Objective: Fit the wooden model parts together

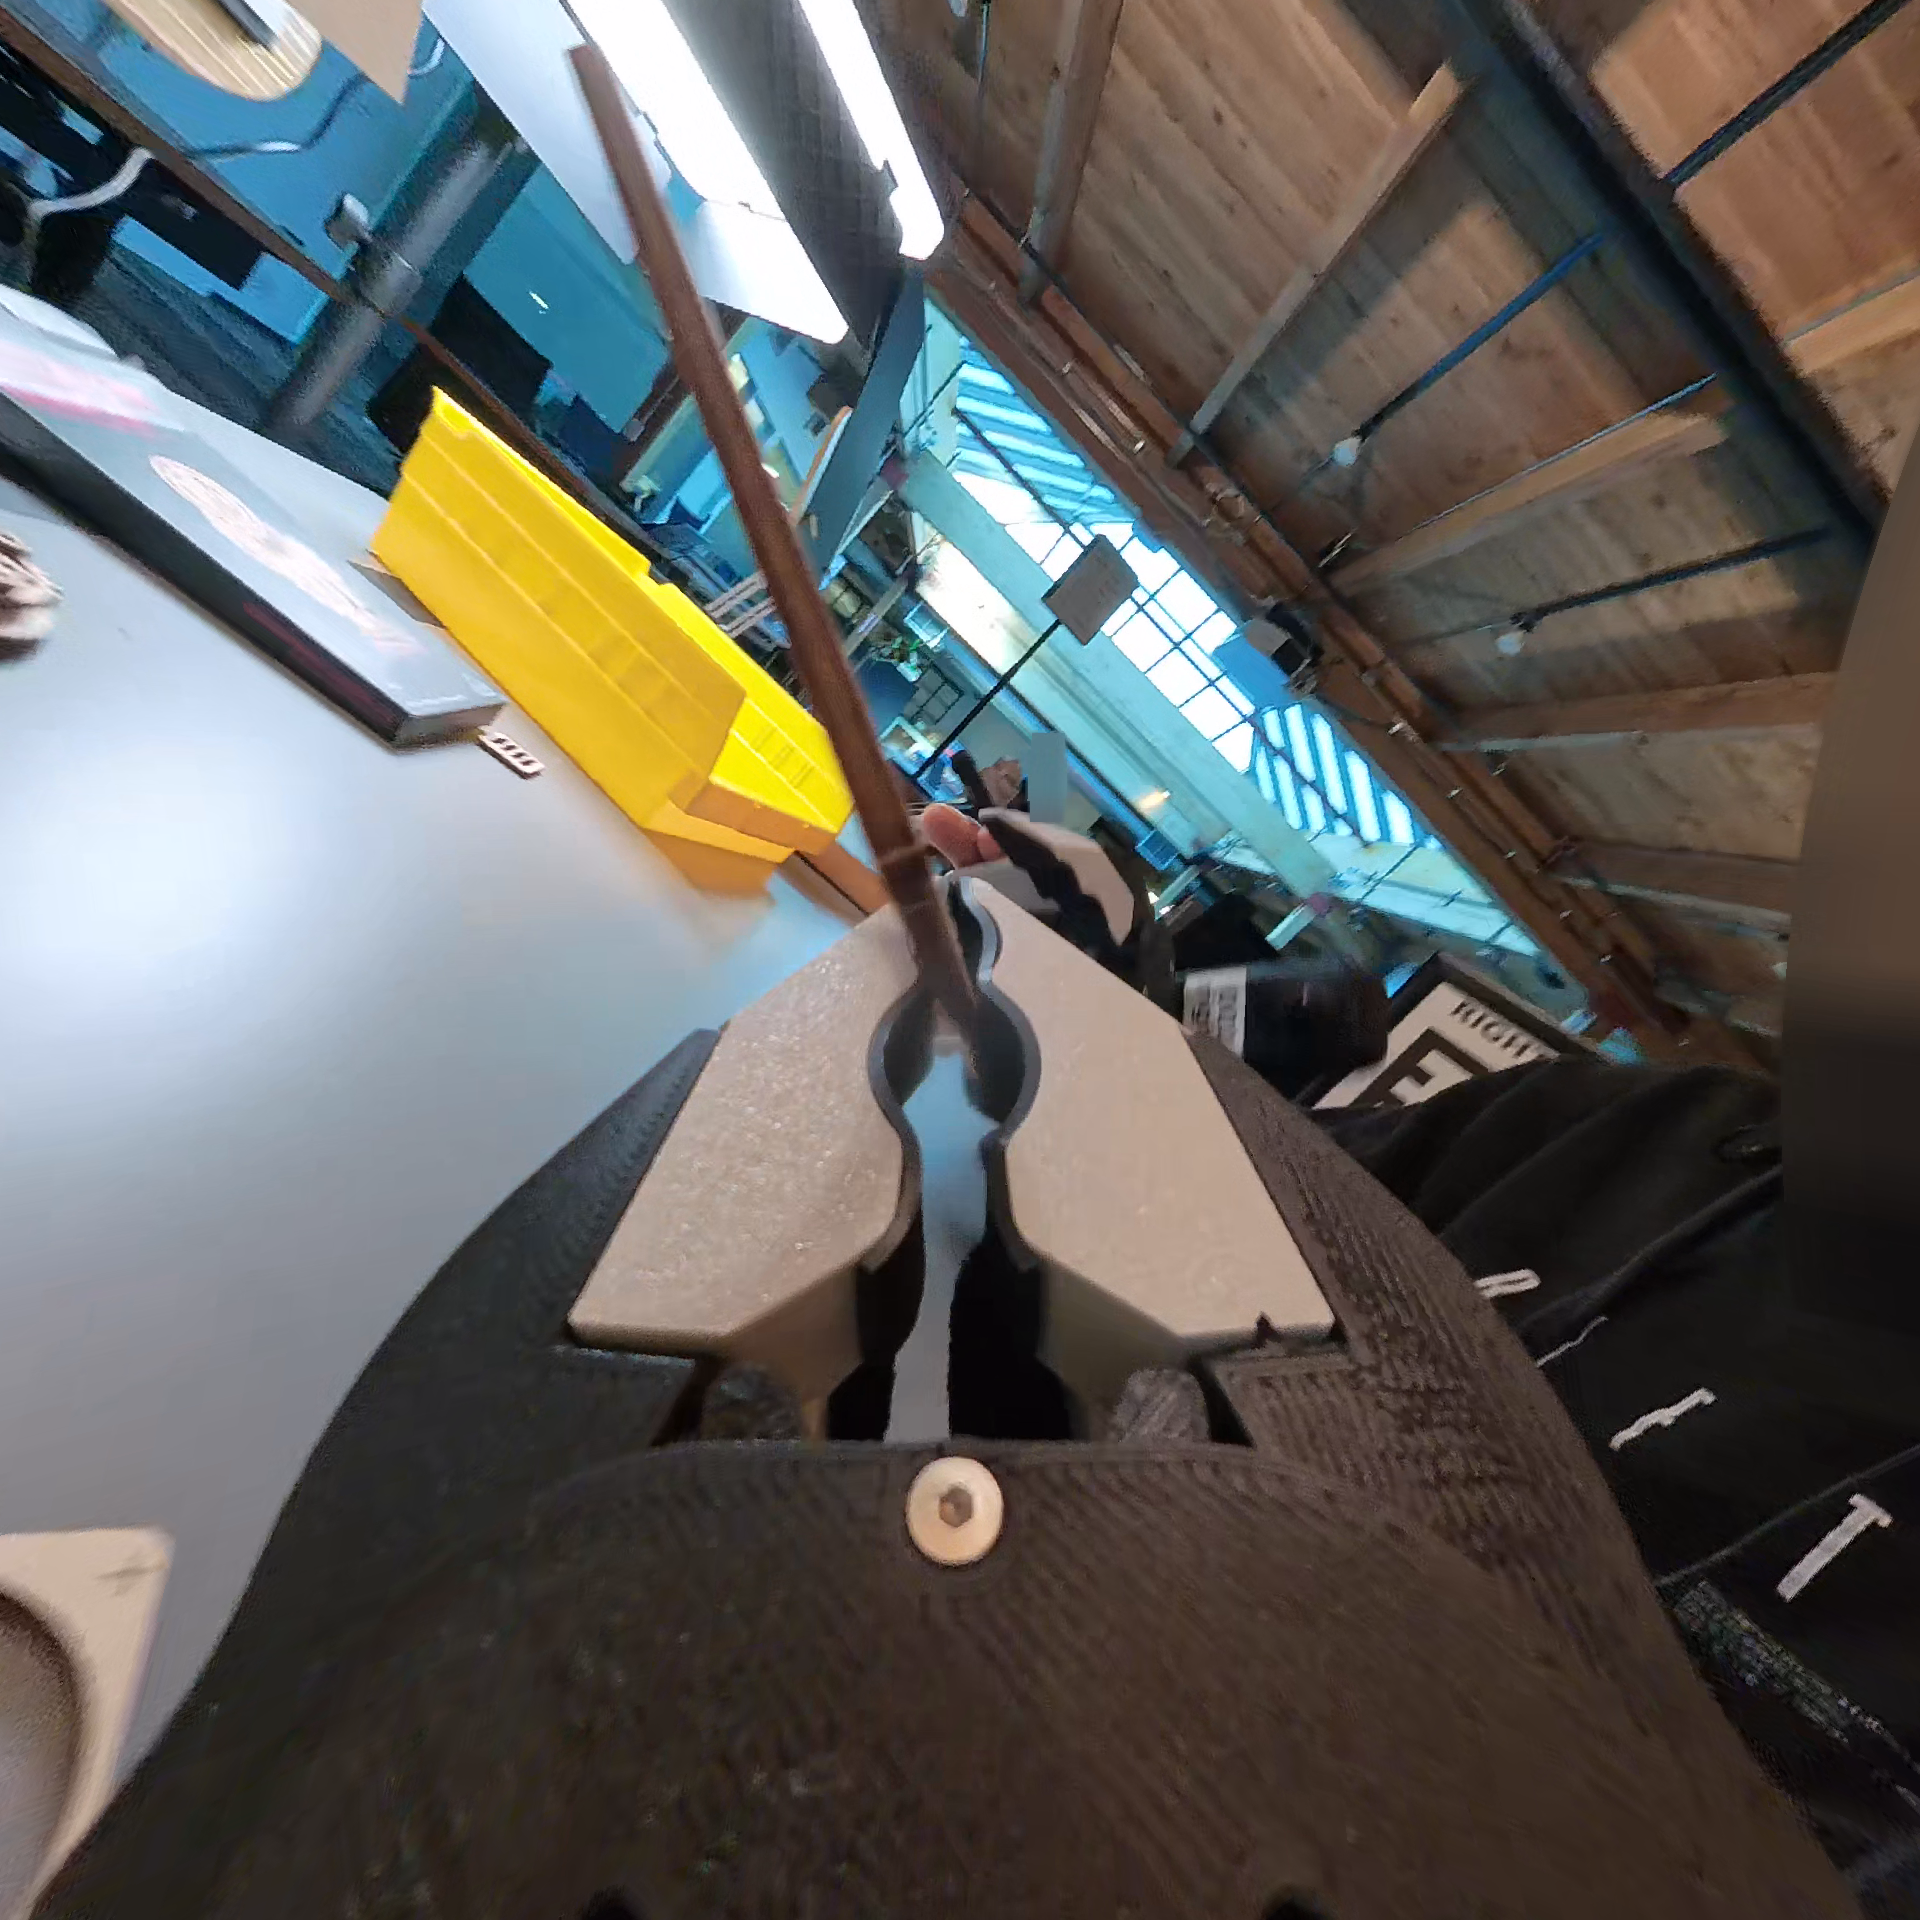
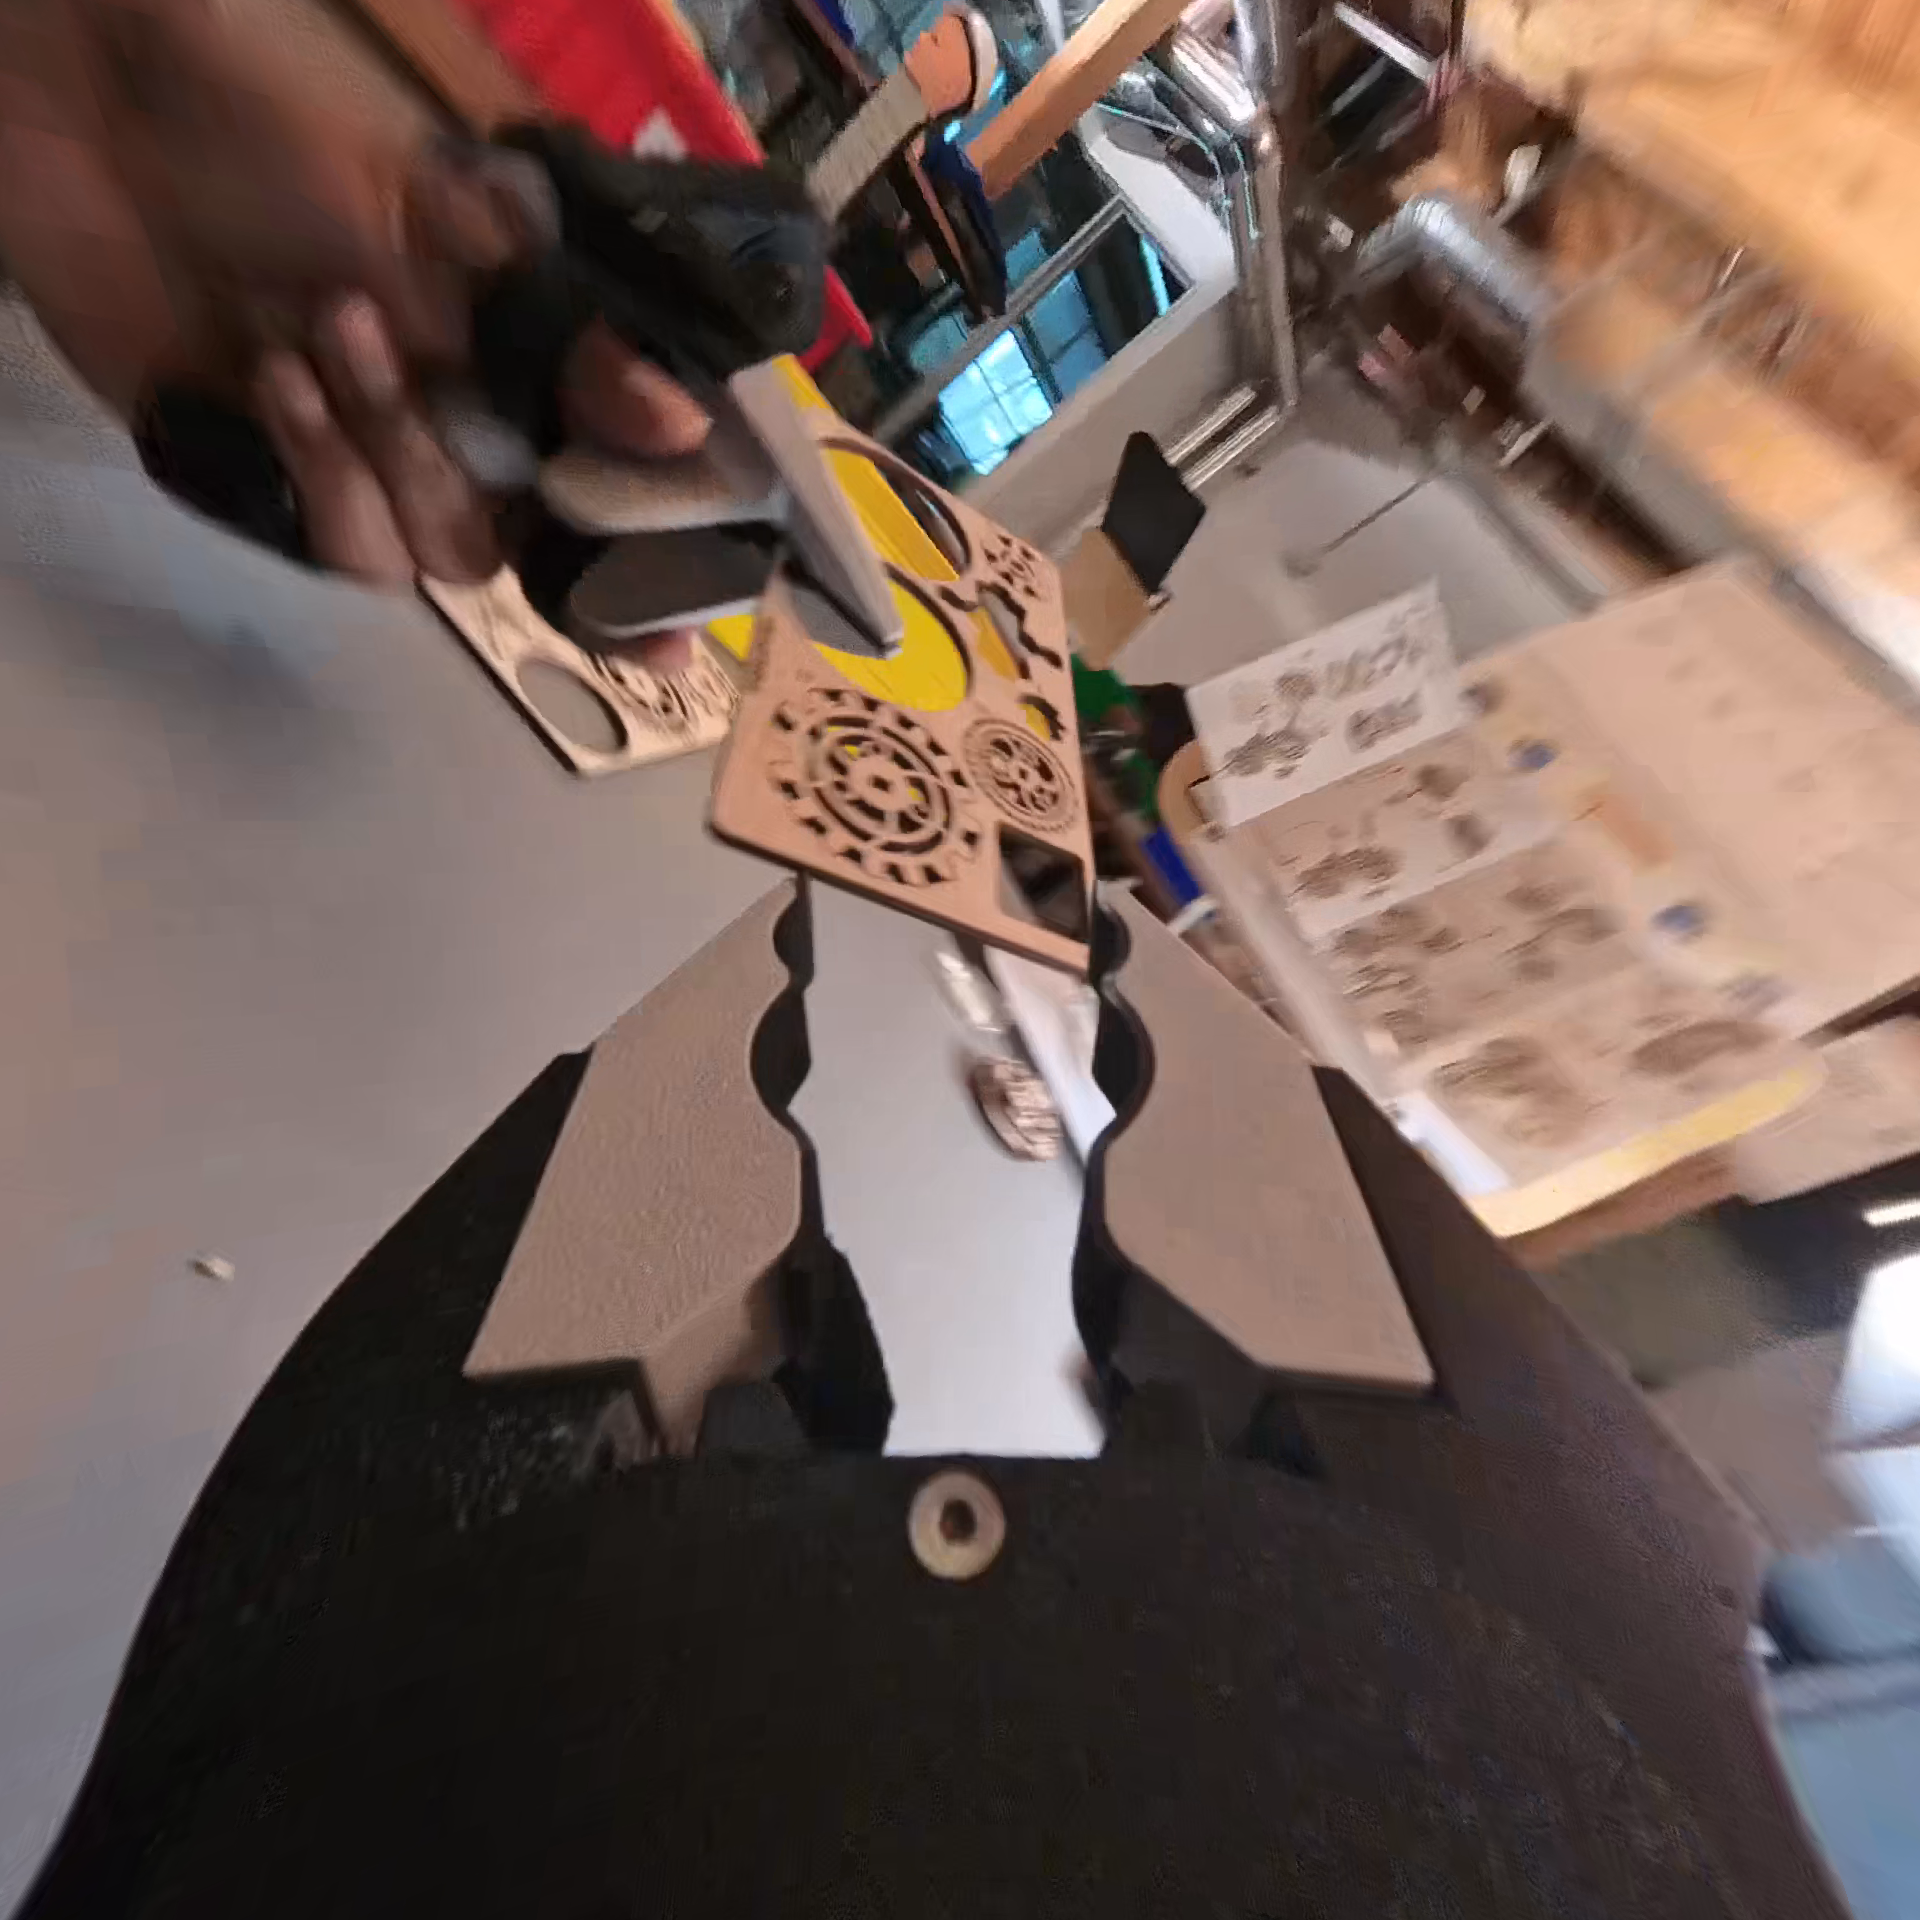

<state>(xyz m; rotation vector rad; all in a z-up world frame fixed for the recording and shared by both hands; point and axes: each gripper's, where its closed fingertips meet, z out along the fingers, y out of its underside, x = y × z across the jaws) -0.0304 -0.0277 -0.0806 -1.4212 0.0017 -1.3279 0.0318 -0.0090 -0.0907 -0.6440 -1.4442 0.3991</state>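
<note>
The left gripper [image 1: 951, 961] was clamped on a thin wooden sheet [image 2: 914, 748] and held it above the grey table [image 1: 260, 1039]. In the left wrist view the sheet [image 1: 748, 499] showed edge-on, a dark strip slanting up from between the tan fingers [image 1: 790, 1132]. The right wrist view showed its flat face, with laser-cut gears and several cut-out holes. There the left gripper [image 2: 821, 551] pinched the sheet's far edge, held in a person's hand [image 2: 312, 343].

The right gripper [image 2: 945, 935] stood with its jaws spread apart and nothing between them. The sheet's near corner lay just beside its right fingertip; whether they touched could not be told.

A yellow bin [image 1: 613, 634] sat on the table next to a dark flat box [image 1: 281, 592]; the contents of both were hidden. A second wooden sheet [image 2: 603, 717] with a round hole lay flat on the table beyond the held one. A small round wooden piece [image 2: 1013, 1112] rested on the table ahead of the right gripper. Printed instruction pages [image 2: 1507, 904] lay off to the right, blurred.
</note>
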